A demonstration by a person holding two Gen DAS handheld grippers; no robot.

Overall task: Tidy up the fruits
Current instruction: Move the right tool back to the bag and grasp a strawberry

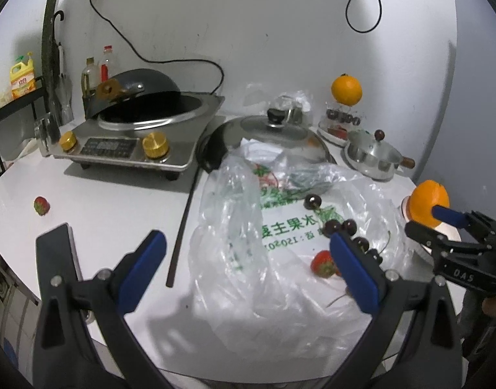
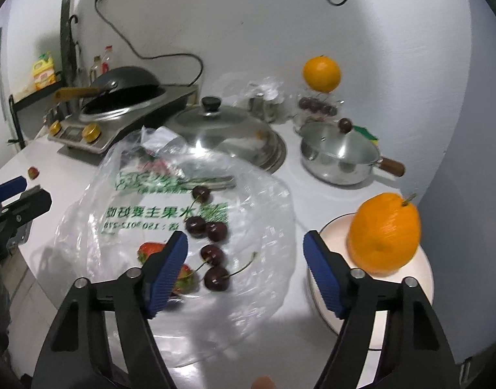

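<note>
At far left a lone strawberry (image 1: pixel 41 206) lies on the white counter (image 1: pixel 112 201), well apart from the rest. My left gripper (image 1: pixel 248 246) hangs wide open over the plastic bag (image 1: pixel 248 227), holding nothing. On the bag lie loose cherries (image 2: pixel 206 227) and two more strawberries (image 2: pixel 149 250), one partly behind my finger. My right gripper (image 2: pixel 246 265) is also wide open and empty, above the gap between bag and white plate (image 2: pixel 423 278). An orange (image 2: pixel 385 233) rests on that plate, just right of my right finger.

Handling judgement:
- Cherries: small, smooth, likely to roll; I would pinch the body lightly, since the stems are thin
- Strawberries: soft, bruise easily; minimal closing force across the widest part
- Orange: firm and heavier; grip across the middle
- Bag: thin film, will shift and crumple if dragged

Limits of view: a second orange (image 2: pixel 321 74) sits on a stand at the back, whose contents I cannot resolve; the plate's near rim is cut off by my gripper
</note>
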